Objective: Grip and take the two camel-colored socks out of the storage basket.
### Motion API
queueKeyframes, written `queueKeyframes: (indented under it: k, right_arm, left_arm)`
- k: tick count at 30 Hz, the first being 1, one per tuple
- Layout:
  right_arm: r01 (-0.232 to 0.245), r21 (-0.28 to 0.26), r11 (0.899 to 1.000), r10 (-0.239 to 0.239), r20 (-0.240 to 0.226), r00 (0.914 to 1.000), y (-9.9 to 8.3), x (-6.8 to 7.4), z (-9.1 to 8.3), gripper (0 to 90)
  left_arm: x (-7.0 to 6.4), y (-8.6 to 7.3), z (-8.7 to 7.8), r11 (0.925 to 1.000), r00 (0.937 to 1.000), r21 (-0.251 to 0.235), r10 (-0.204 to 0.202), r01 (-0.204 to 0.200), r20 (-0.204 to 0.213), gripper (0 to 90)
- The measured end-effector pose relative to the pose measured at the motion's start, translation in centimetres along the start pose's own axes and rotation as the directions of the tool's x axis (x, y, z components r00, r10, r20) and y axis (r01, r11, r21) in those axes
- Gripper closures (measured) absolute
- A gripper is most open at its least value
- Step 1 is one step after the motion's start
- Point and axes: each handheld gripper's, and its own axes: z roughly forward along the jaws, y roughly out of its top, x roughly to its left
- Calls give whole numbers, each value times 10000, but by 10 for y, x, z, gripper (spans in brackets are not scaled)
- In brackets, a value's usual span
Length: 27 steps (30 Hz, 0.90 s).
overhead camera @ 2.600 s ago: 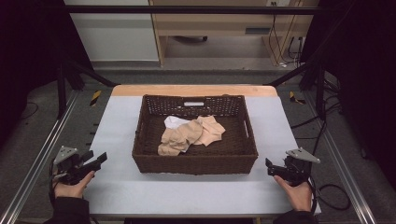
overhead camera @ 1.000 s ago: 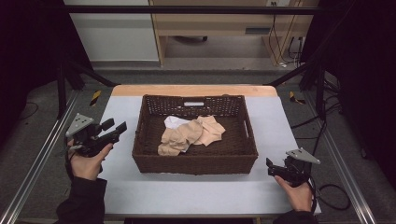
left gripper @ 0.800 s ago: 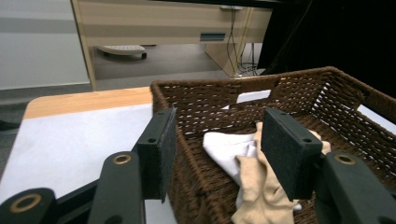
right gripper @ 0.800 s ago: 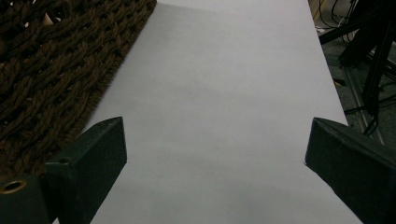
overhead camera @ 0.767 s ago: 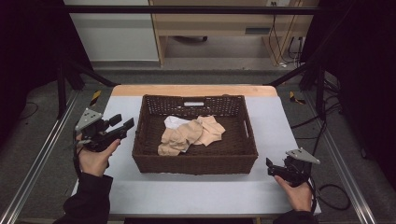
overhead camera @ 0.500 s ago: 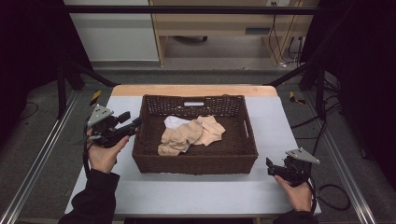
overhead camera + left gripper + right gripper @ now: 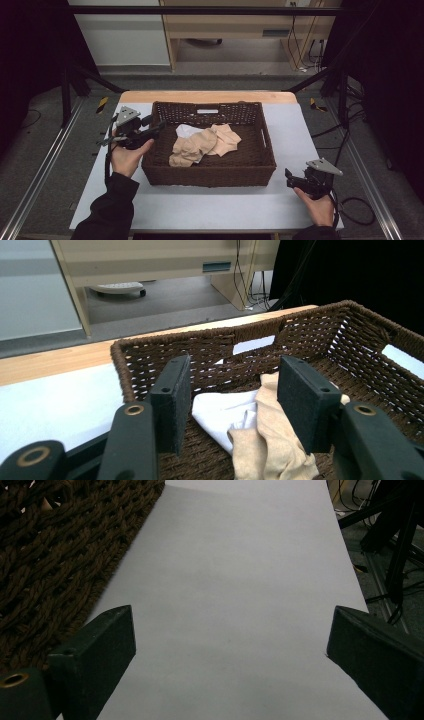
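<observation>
A dark brown wicker basket (image 7: 260,165) stands in the middle of the white table. Inside it lie crumpled tan cloths (image 7: 202,144) over a white cloth (image 7: 186,131). My left gripper (image 7: 156,129) is open at the basket's left rim, jaws pointing over the rim toward the cloths. In the left gripper view its tips (image 7: 235,400) frame the white cloth (image 7: 220,412) and a tan cloth (image 7: 270,440) with nothing held. My right gripper (image 7: 290,177) rests low near the table's front right, just right of the basket, open and empty (image 7: 227,645).
The basket wall (image 7: 55,555) lies left of my right gripper. The white table surface (image 7: 295,125) extends right of the basket. A wooden strip (image 7: 210,96) edges the table's far side. Metal frame rails (image 7: 45,165) run along both sides, with cables (image 7: 350,205) on the floor at right.
My left gripper has risen from the table's front left and travelled forward and right to the basket's left rim. The right gripper has stayed put.
</observation>
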Motion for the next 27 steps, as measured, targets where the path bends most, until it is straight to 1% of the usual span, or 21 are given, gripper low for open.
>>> queueKeyframes:
  k: [2, 3, 4, 5, 6, 8, 12, 14, 15, 16, 17, 18, 19, 22, 24, 26, 27]
  right_arm:
    - [4, -9, 10000, -4, -4, 10000, 0, 0, 0, 58]
    - [4, -9, 10000, -4, -4, 10000, 0, 0, 0, 58]
    - [-3, -23, 10000, 3, -5, 10000, 0, 0, 0, 58]
    - [-3, -23, 10000, 3, -5, 10000, 0, 0, 0, 58]
    - [-26, -25, 10000, 25, -17, 10000, 0, 0, 0, 58]
    - [-17, -23, 10000, 17, -6, 10000, 0, 0, 0, 58]
    - [-3, -23, 10000, 3, -4, 10000, 0, 0, 0, 58]
    - [19, -11, 10000, -19, 9, 10000, 0, 0, 1, 58]
    - [19, -11, 10000, -19, 9, 10000, 0, 0, 1, 58]
    - [21, 0, 10000, -21, -6, 10000, 0, 0, 1, 58]
    - [21, 0, 10000, -21, -6, 10000, 0, 0, 1, 58]
    - [32, -7, 10000, -32, -14, 10000, 0, 0, 1, 58]
    - [33, -10, 10000, -33, -14, 10000, 0, 0, 1, 58]
    - [29, -5, 10000, -29, -11, 10000, 0, 0, 1, 58]
    - [45, -5, 10000, -45, -15, 10000, 0, 0, 1, 59]
    - [67, 0, 10000, -67, -10, 10000, 0, 0, 1, 60]
    - [71, -2, 10000, -71, -7, 10000, 0, 0, 1, 60]
  left_arm:
    - [-3, 1, 6, 10000, 10000, 36, 70, -70, -11, 477]
    - [-3, 1, 6, 10000, 10000, 36, 70, -70, -11, 479]
    - [-5, 1, 11, 9999, 9999, 87, 117, -117, -6, 481]
    - [-5, 1, 11, 9999, 9999, 87, 117, -117, -6, 484]
    - [-6, 1, 15, 9999, 9999, 88, 143, -143, -13, 489]
    - [-8, 1, 19, 9999, 9999, 46, 121, -121, 64, 492]
    - [-11, 1, 25, 9998, 9998, -33, 172, -172, 86, 496]
    - [-14, 2, 32, 9997, 9997, -45, 222, -221, 69, 497]
    - [-14, 2, 32, 9997, 9997, -45, 222, -221, 69, 497]
    - [-16, 1, 37, 9995, 9995, 39, 310, -310, 68, 496]
    - [-16, 1, 37, 9995, 9995, 39, 310, -310, 68, 494]
    - [-17, -1, 41, 9992, 9993, 130, 379, -380, 71, 494]
    - [-19, -3, 46, 9982, 9986, 290, 531, -531, -4, 486]
    - [-21, -7, 55, 9960, 9972, 516, 735, -727, -148, 478]
    - [-21, -9, 58, 9953, 9970, 611, 760, -749, -173, 472]
    - [-20, -12, 64, 9939, 9970, 825, 752, -736, -164, 471]
    - [-19, -14, 66, 9921, 9964, 949, 836, -818, -151, 470]
